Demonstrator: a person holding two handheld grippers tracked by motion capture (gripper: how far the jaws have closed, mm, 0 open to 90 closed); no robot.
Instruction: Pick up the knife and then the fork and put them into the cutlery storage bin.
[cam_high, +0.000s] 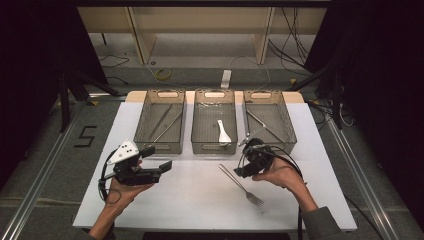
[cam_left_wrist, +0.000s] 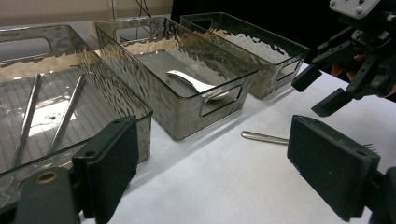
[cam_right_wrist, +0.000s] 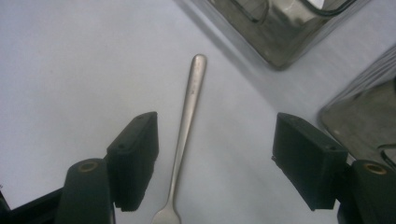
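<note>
A metal fork (cam_high: 239, 183) lies on the white table (cam_high: 190, 200), handle toward the bins, tines toward the person. My right gripper (cam_high: 241, 165) hovers over the handle, pointing down. In the right gripper view the fork (cam_right_wrist: 187, 116) runs up between the open jaws of the right gripper (cam_right_wrist: 215, 133), nearer the left jaw, and neither pad touches it. My left gripper (cam_high: 157, 158) is held level at the left, open and holding nothing. From the left gripper (cam_left_wrist: 219, 156) view I see the fork's handle end (cam_left_wrist: 264, 136) and the right gripper (cam_left_wrist: 327, 91) beyond.
Three clear grey bins stand in a row at the back. The left bin (cam_high: 159, 148) holds two thin metal sticks (cam_left_wrist: 67, 112). A white spoon (cam_high: 223, 133) lies in the middle bin (cam_high: 214, 148). The right bin (cam_high: 291, 135) holds long metal utensils (cam_high: 262, 122).
</note>
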